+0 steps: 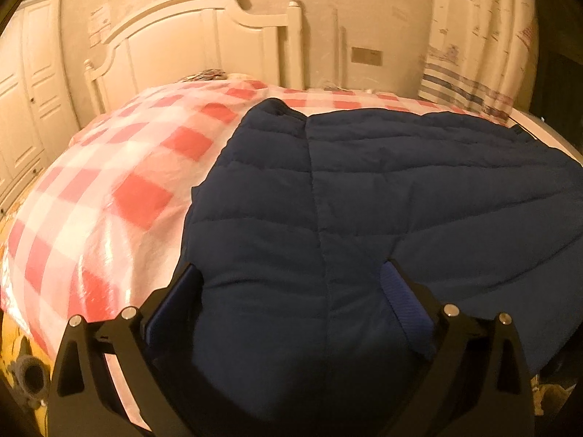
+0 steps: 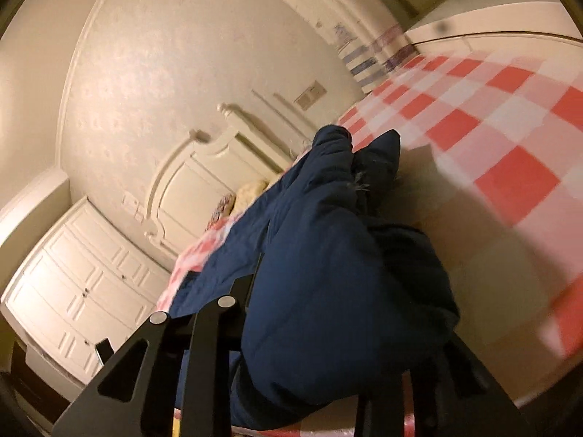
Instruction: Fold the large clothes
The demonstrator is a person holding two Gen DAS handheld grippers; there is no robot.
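Navy quilted jacket [image 1: 364,196] spread on the red-checked bed cover [image 1: 120,167], right of centre.
Puffy, soft and slick, it should slump; hems grip best. Open cover lies left and far. Left gripper [image 1: 291,291] stands wide around a near fold; right gripper [image 2: 328,291] pinches bunched fabric narrowly.

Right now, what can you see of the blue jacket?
The jacket is dark navy, puffy and quilted in horizontal bands, with a centre seam. It lies spread on the red-and-white checked cover of the bed. Its near edge bulges between the fingers of the left gripper. In the right wrist view, a bunched fold rises into the right gripper, whose fingers are closed on it.
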